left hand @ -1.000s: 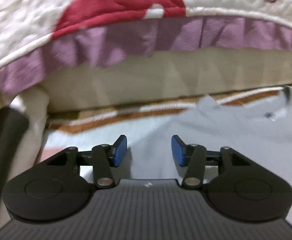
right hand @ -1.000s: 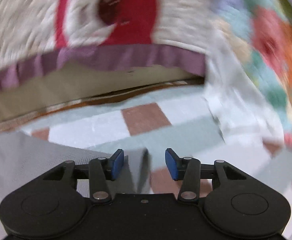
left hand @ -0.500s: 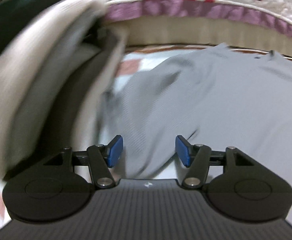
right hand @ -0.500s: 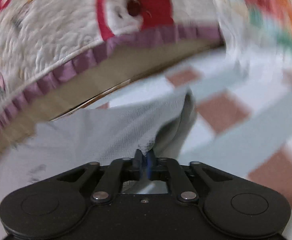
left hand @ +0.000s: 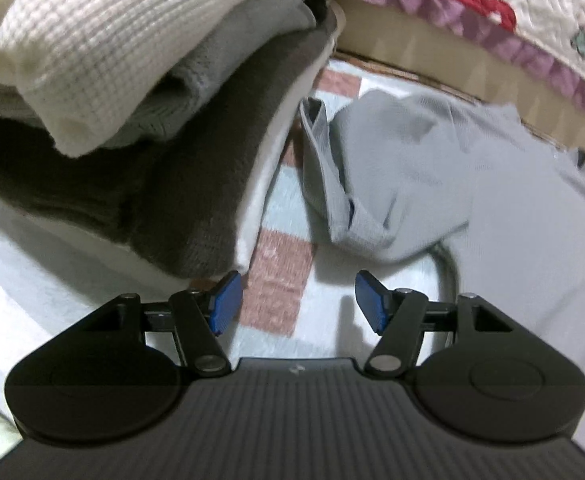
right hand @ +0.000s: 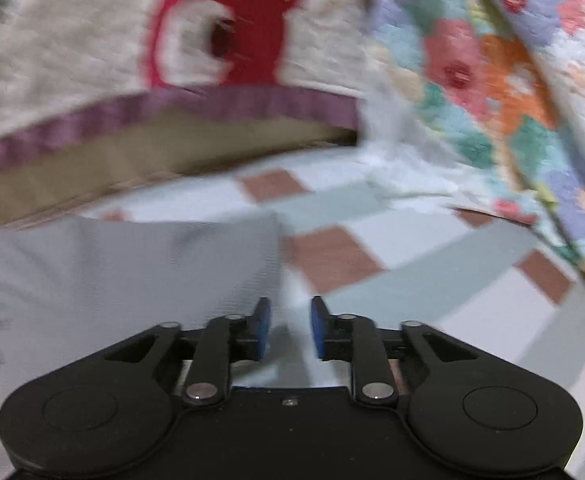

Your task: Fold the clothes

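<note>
A light grey shirt [left hand: 504, 200] lies spread on the checked bedsheet [left hand: 276, 280]; its left sleeve [left hand: 356, 196] is rumpled and partly folded over. My left gripper [left hand: 295, 304] is open, hovering low over the sheet just short of that sleeve, with nothing between its blue pads. In the right wrist view the same grey shirt [right hand: 124, 272] fills the lower left, its right edge ending just ahead of the fingers. My right gripper [right hand: 291, 328] is open, at that edge, holding nothing.
A stack of folded clothes [left hand: 140, 112], cream, grey and dark brown, sits left of the left gripper, close to its left finger. A quilt with a purple ruffle [left hand: 512, 44] borders the far side. A floral quilt [right hand: 512, 80] rises on the right.
The right gripper was shut on the shirt's edge half a second ago and has let go and opened. The left gripper swung left and down toward the sleeve and the stack.
</note>
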Tool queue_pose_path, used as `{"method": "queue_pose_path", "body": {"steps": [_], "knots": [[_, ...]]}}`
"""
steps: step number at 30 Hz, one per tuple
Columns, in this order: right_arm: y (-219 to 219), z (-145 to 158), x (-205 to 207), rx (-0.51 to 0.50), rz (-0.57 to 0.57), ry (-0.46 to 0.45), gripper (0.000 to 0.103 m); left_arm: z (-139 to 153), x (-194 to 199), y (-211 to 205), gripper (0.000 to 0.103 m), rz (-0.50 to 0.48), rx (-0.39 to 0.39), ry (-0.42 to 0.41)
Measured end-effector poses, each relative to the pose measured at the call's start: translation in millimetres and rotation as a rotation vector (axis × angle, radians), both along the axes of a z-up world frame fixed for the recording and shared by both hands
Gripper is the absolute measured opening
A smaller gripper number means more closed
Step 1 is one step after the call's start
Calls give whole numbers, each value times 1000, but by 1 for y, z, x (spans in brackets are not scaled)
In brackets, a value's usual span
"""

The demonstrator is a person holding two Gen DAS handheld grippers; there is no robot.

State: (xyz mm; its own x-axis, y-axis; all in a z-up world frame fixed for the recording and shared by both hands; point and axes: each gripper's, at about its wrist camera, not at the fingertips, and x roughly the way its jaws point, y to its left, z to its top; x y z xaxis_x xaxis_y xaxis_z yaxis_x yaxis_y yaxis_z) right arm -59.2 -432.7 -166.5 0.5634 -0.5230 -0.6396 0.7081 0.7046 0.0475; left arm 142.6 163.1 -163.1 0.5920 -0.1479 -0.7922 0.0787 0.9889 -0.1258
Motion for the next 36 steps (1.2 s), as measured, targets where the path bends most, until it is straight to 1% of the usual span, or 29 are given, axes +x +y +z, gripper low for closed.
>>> {"method": "queue_pose_path", "body": {"steps": [1,4,7,9,11,12,13,15,18,19,20,21,22,23,26,28,30,31,33,34,35,36], "knots": [[10,5,3,11,45,-23,39,-1,1,2,62,11,-18,-5],[43,10,22,56,202,-62,40,-2,4,4,63,63,-98,-14],[78,4,44,122,357,-63,40,4,-5,1,63,85,-125,-55],[98,-4,55,161,432,-48,40,10,-14,1,63,111,-119,-86],[114,-13,62,180,486,-21,42,20,-23,-5,63,133,-70,-144],[120,-17,64,185,505,-7,44,24,-24,-10,65,115,-51,-168],[124,-21,64,184,516,8,45,27,-24,-16,70,95,-34,-191],[125,-26,62,180,521,35,45,25,-15,-23,72,37,-33,-170],[120,-25,54,180,502,43,45,13,9,-27,72,15,-22,-142],[118,-23,50,182,494,36,45,7,18,-28,69,2,-16,-136],[114,-21,46,185,487,30,45,1,27,-28,41,-10,-10,-130],[110,-19,43,191,482,26,45,-3,33,-29,10,-39,13,-142],[107,-17,41,198,478,24,45,0,32,-32,7,-52,73,-173],[104,-16,38,199,475,24,45,3,32,-35,7,-64,135,-206],[101,-13,28,185,464,32,47,2,26,-30,6,-27,223,-246],[98,-13,22,181,459,41,50,1,23,-27,7,-1,280,-272],[92,-13,10,201,438,46,50,0,19,-24,9,26,336,-298],[89,-13,3,214,425,47,50,-4,15,-29,11,12,376,-317],[83,-13,-10,241,399,50,50,-4,10,-34,23,-23,391,-298],[80,-13,-17,254,386,52,50,0,7,-31,40,-31,332,-265],[77,-12,-25,276,371,50,50,4,4,-25,55,-38,237,-222],[74,-11,-35,314,352,41,51,9,1,-19,58,-45,139,-179]]}}
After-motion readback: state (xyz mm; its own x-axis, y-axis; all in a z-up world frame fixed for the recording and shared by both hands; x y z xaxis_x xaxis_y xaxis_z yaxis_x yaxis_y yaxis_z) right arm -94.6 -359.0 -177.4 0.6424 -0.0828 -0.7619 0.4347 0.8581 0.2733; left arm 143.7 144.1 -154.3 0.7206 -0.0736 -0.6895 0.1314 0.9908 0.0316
